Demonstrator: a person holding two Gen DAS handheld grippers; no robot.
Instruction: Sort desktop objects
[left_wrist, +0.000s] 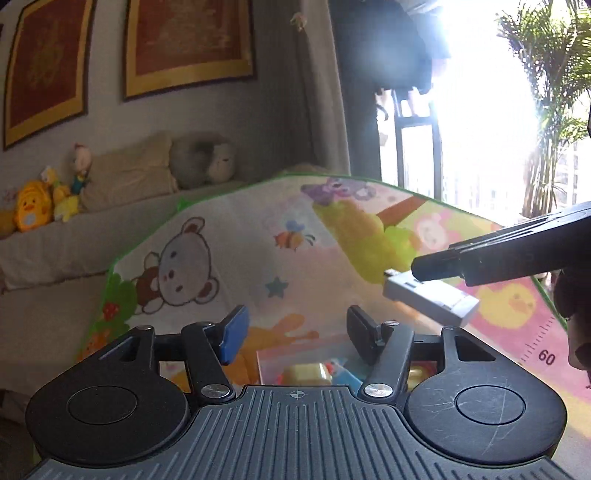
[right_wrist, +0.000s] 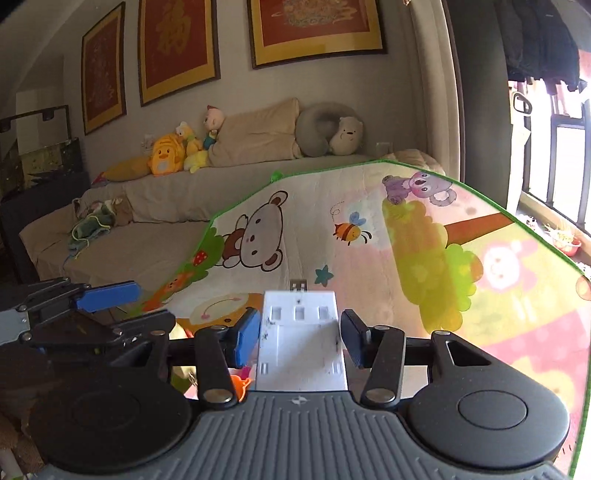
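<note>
The right claw grips a white USB adapter above the cartoon-print desk. The left claw gapes empty. A ruler marking reads "60" near the desk's right edge.

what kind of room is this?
Likely a home living room: a cloth-covered sofa with plush toys, framed wall art, and a cartoon play mat as work surface.
</note>
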